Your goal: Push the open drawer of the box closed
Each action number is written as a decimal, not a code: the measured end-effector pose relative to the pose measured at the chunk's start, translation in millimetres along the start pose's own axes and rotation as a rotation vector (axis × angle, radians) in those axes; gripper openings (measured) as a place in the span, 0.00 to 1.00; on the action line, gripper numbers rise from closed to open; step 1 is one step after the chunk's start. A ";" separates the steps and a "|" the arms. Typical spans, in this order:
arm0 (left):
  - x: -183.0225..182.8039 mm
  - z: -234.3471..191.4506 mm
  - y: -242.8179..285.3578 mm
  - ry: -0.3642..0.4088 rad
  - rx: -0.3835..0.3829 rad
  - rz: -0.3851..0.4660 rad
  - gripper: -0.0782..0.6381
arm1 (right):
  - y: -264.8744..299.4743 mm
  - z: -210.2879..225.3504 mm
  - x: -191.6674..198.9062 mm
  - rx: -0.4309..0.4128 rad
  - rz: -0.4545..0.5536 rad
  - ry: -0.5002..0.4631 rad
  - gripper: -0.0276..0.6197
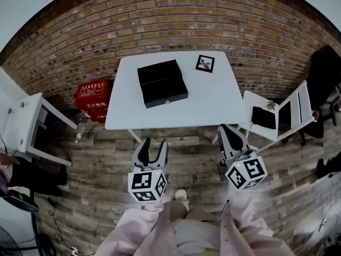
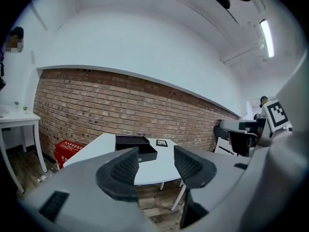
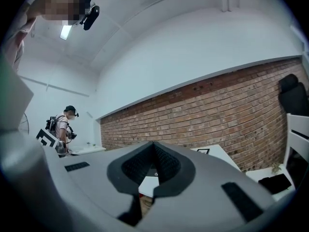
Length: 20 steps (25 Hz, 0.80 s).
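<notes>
Left gripper (image 1: pixel 153 143): jaws apart, nothing between them, held over the floor short of the table (image 1: pixel 213 108). Right gripper (image 1: pixel 230 134): jaws closed together, empty, near the table's right front corner. The black box (image 1: pixel 160 73) sits left of centre on the table, well apart from both grippers. Its drawer (image 1: pixel 166 94) faces the person and appears to stick out slightly. A marker card (image 1: pixel 205 63) lies behind it, near the brick wall (image 1: pixel 176 15).

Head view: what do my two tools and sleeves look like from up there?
Both the left tool and right tool have grey bodies with black ribbed pads, each carrying a white cube printed with black square markers. The sleeves are pale pink.
</notes>
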State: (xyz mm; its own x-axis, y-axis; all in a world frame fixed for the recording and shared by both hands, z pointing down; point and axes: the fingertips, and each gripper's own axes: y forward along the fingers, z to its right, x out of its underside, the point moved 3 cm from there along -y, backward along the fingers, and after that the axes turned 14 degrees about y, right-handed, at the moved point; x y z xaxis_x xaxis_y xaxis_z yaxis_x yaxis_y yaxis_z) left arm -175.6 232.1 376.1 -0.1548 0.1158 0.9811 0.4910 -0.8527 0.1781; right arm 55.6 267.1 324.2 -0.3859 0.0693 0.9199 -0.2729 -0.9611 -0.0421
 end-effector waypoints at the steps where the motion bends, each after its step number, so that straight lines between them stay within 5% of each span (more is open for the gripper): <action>1: 0.6 -3.4 6.6 -0.002 0.005 -0.003 0.41 | 6.0 1.0 0.2 0.002 -0.002 -0.003 0.05; 20: 25.1 -30.6 98.3 -0.063 -0.005 -0.092 0.44 | 95.3 50.3 19.4 0.025 -0.064 0.002 0.05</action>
State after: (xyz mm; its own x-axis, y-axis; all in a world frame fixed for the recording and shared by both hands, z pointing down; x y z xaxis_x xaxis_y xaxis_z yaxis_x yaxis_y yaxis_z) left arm -157.4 135.6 416.0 -0.1446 0.2249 0.9636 0.4729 -0.8397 0.2670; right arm 66.4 163.4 357.6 -0.3698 0.1314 0.9198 -0.2749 -0.9611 0.0268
